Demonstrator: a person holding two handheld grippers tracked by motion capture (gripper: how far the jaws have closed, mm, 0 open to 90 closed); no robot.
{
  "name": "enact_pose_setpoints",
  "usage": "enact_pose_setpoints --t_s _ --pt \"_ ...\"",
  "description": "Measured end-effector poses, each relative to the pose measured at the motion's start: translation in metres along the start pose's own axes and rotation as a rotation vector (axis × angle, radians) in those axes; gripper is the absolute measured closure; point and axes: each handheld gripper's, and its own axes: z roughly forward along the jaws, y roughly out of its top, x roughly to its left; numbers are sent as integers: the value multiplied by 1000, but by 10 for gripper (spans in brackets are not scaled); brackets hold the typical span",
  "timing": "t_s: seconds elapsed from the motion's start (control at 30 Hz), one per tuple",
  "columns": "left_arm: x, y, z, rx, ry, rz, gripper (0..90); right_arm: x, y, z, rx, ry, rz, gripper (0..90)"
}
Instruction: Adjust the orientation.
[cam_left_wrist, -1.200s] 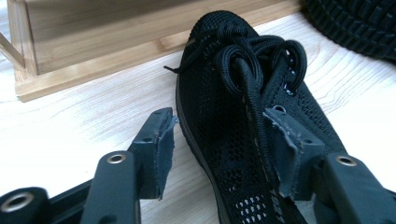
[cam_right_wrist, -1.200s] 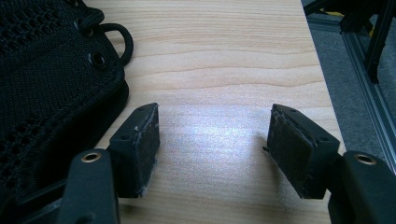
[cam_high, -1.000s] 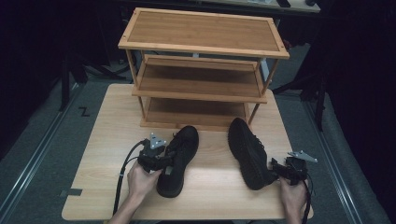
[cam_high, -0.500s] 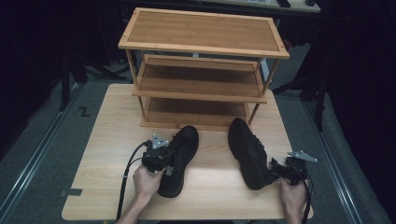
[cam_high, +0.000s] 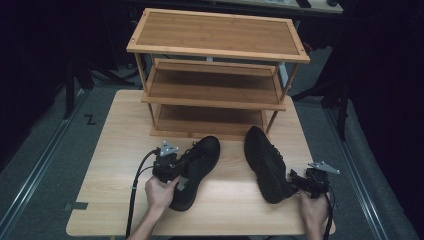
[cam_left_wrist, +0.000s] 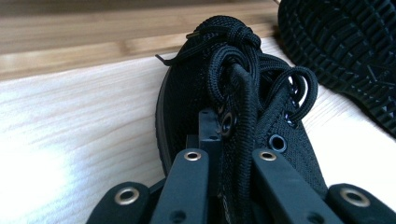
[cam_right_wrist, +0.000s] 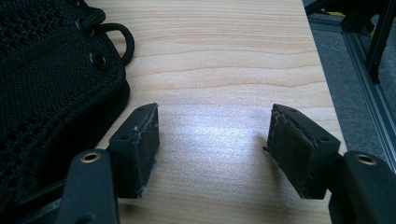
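Observation:
Two black lace-up shoes lie on the wooden table (cam_high: 120, 130) in front of a shelf rack. The left shoe (cam_high: 202, 160) stands upright, toe toward the rack. My left gripper (cam_high: 184, 169) is shut on its upper; in the left gripper view the jaws (cam_left_wrist: 229, 135) pinch the eyelet flap and laces of that shoe (cam_left_wrist: 187, 93). The right shoe (cam_high: 265, 162) lies tipped on its side, its sole (cam_left_wrist: 345, 56) facing left. Just right of its heel, my right gripper (cam_high: 296, 183) is open. Its pads (cam_right_wrist: 212, 140) hold bare table between them, the shoe (cam_right_wrist: 51, 70) beside the left one.
A three-tier wooden shelf rack (cam_high: 215, 30) stands at the back of the table, its shelves bare. The table's right edge (cam_high: 312, 165) is close to my right hand. Grey floor and dark frame rails surround the table.
My left gripper's jaws have closed onto the left shoe's laced upper. The right gripper and both shoes have stayed where they were.

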Motion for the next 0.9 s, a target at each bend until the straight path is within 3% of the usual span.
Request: enact_pose_setpoints --t_s 0.47,0.9 --pt "3 22 3 -19 0 10 885 1 0 0 1 9 -10 332" --pt "14 41 12 -38 18 -14 885 1 0 0 0 16 -17 329"
